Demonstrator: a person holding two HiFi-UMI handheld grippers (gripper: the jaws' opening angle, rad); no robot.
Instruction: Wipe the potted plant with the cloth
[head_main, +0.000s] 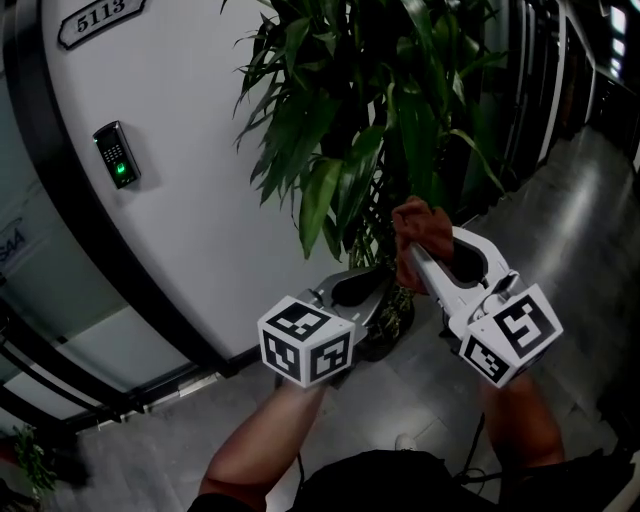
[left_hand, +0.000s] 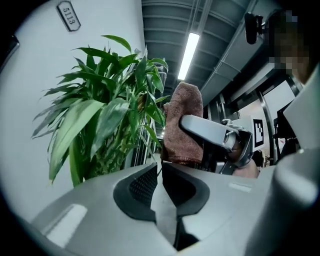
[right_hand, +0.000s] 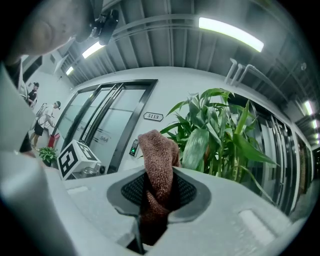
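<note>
Doorplate "5113" (head_main: 100, 20) near potted plant (head_main: 340, 130); right tongs (head_main: 416, 258) clenched on brown cloth (head_main: 425, 226), left tongs (left_hand: 160, 169) slightly parted, empty.

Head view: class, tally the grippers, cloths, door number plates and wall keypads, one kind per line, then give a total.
Grippers: 2, the left gripper and the right gripper
Cloth: 1
Door number plate: 1
Wall keypad: 1
Total: 5
</note>
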